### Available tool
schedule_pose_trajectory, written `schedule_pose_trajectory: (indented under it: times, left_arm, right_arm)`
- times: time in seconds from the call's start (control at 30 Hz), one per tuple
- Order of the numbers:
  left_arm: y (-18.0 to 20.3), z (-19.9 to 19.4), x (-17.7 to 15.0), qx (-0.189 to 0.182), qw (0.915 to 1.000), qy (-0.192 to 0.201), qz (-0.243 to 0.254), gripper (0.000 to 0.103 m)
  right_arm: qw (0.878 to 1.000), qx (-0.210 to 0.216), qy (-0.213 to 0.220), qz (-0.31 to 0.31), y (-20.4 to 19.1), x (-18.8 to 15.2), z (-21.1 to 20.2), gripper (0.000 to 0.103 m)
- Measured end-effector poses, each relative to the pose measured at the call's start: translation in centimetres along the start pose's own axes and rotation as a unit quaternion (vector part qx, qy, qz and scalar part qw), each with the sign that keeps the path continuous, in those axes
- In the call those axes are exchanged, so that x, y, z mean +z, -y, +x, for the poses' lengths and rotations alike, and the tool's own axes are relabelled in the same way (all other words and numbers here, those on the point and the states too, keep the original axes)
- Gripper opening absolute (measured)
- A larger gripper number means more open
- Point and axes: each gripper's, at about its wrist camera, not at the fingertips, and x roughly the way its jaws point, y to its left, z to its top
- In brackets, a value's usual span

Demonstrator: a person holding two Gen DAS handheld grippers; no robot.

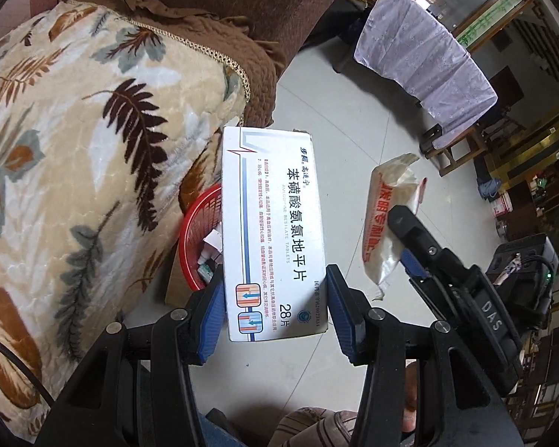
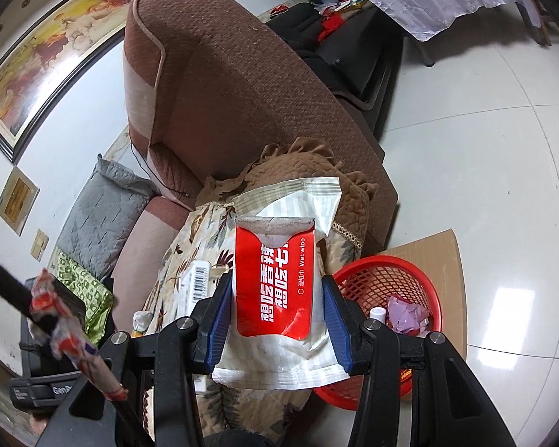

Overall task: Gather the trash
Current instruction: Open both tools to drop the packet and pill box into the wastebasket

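My left gripper point(image 1: 275, 279) is shut on a white medicine box point(image 1: 272, 205) with blue print, held upright above the floor. Behind the box, a red mesh basket point(image 1: 193, 223) stands beside the sofa with small scraps inside. My right gripper point(image 2: 275, 283) is shut on a red wet-wipe packet point(image 2: 275, 253) and a white striped wrapper point(image 2: 298, 197) behind it. The same basket point(image 2: 391, 260) sits low to its right, holding a lilac scrap and a small bottle. In the left wrist view the right gripper point(image 1: 402, 219) hangs right of the box with its wrapper point(image 1: 384, 201).
A leaf-patterned blanket point(image 1: 74, 149) drapes over the brown sofa point(image 2: 223, 74). The basket rests on a cardboard sheet point(image 2: 439, 246) on the tiled floor. A chair under a lavender cloth point(image 1: 421, 59) stands farther off. A white barcoded box point(image 2: 197, 283) shows against the blanket.
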Motion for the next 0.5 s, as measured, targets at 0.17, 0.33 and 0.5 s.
schedule_pose_trajectory:
  times: [0.17,0.33,0.5]
  left_arm:
    - [0.0,1.0,0.7,-0.006,0.9999,-0.008,-0.002,0.05]
    - [-0.5,2.1,1.0,-0.015,0.9995,-0.028,-0.009,0.054]
    - [-0.9,1.0,0.4,-0.016,0.9996,-0.02,-0.014,0.058]
  right_arm:
    - [1.0,0.0,0.003,0.005,0.1,0.6,0.4,0.053]
    - [1.0,-0.005,0.011,0.015,0.4,1.0,0.3,0.067]
    - [1.0,-0.002,0.014,0.011,-0.1,1.1,-0.3,0.067]
